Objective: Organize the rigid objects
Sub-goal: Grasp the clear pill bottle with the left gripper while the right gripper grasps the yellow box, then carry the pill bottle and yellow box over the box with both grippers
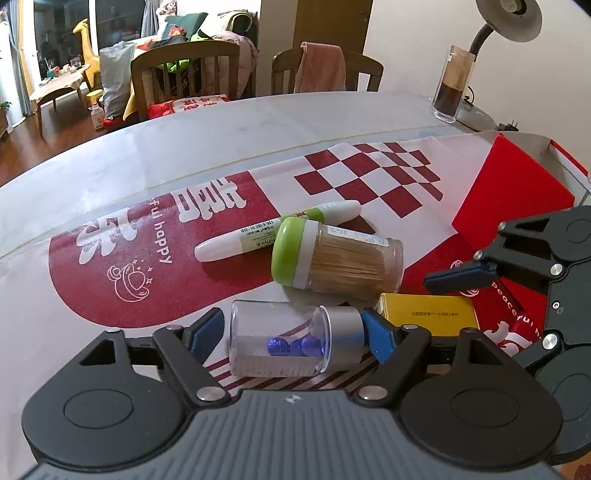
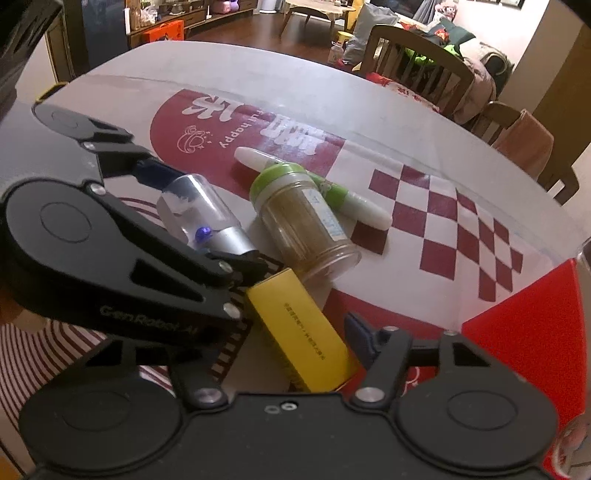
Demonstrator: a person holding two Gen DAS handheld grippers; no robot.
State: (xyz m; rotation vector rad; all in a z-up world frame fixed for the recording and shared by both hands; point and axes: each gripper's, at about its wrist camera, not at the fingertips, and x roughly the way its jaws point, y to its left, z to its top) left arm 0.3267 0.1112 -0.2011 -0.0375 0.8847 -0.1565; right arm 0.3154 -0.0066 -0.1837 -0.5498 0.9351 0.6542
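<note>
A clear jar (image 1: 273, 332) with a silver cap and blue beads inside lies on its side. My left gripper (image 1: 291, 328) is shut on it, one blue pad at the jar's base and one on the cap; the right wrist view shows that gripper (image 2: 208, 218) at the left, holding the jar (image 2: 207, 206) end to end. A yellow box (image 2: 303, 332) lies between the fingers of my right gripper (image 2: 291, 321). The right pad (image 2: 360, 339) is close against the box's side. The other finger is hidden behind the left gripper. The box (image 1: 428, 314) sits just below the right gripper's finger (image 1: 460, 277).
A toothpick jar (image 1: 343, 258) with a green lid lies across a white and green marker (image 1: 240, 240) on the red-and-white printed cloth (image 1: 147, 258). A red box (image 1: 517, 192) stands at the right. A tall glass (image 1: 452, 88) and a lamp (image 1: 513, 18) stand at the far corner. Chairs (image 1: 184, 70) line the far edge.
</note>
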